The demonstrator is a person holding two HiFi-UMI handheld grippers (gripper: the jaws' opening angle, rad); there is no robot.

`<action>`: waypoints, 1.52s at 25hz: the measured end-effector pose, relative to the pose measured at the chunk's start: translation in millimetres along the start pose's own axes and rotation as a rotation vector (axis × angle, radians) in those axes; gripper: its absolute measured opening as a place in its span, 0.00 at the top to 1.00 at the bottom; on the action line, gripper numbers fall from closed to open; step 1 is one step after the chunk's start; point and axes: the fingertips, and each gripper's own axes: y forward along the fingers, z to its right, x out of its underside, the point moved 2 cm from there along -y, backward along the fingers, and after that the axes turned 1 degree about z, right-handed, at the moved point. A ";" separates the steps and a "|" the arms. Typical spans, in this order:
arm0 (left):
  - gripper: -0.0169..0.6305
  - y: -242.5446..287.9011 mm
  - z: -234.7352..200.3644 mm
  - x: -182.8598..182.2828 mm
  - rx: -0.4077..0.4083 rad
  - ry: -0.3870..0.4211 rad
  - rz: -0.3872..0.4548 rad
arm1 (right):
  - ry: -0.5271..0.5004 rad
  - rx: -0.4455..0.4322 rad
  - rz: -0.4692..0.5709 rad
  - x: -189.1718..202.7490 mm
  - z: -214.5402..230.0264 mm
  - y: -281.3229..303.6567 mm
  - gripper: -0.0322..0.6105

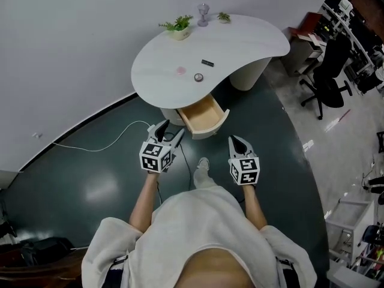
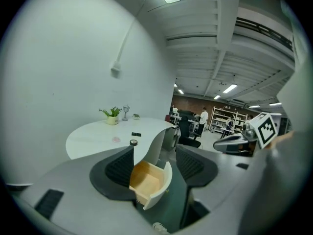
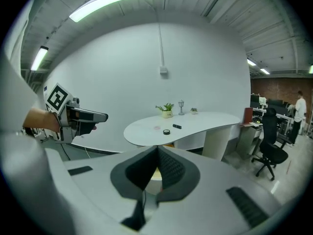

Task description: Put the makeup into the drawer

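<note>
Head view: the person stands back from the white desk (image 1: pixel 240 35), which lies at 12 o'clock. The drawer (image 1: pixel 203 116) under its front edge is open and looks empty. The makeup lies on the desktop, well apart from both grippers. A round compact (image 1: pixel 198 77) sits near the front edge, a pink disc (image 1: pixel 180 71) lies at its 10 o'clock, and a small black stick (image 1: pixel 207 62) lies at its 1 o'clock. A potted plant (image 1: pixel 179 27) sits at the far rim. The left gripper (image 1: pixel 171 131) is near the drawer, at its 8 o'clock. The right gripper (image 1: pixel 235 140) is at the drawer's 4 o'clock.

Left gripper view: the fingers are spread and hold nothing. The open drawer (image 2: pixel 149 180) shows through the gap, with the round compact (image 2: pixel 133 142) beyond it at 11 o'clock.

Right gripper view: the fingers are pressed together on nothing. The desk (image 3: pixel 205 121) stands beyond them at 12 o'clock, with the makeup on it.

With the drawer open and nothing in it, the step in hand is probably the reach for the 1st item. That calls for moving closer and carrying the left gripper over the drawer to the compact. The compact is low and flat, so the fingers should come down low around its rim. The right gripper must open before it can take anything.
</note>
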 end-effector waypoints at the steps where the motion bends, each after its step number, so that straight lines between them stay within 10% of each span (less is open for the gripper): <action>1: 0.58 12.1 -2.9 -6.2 -0.004 0.001 -0.002 | 0.001 -0.009 0.001 -6.0 8.2 9.6 0.95; 18: 0.58 131.8 -65.3 -48.9 -0.079 0.051 -0.090 | 0.056 -0.077 -0.017 -39.8 85.5 124.7 0.95; 38: 0.58 297.1 -206.7 -34.1 0.039 0.145 -0.328 | 0.160 0.159 -0.096 -72.3 100.7 225.3 0.95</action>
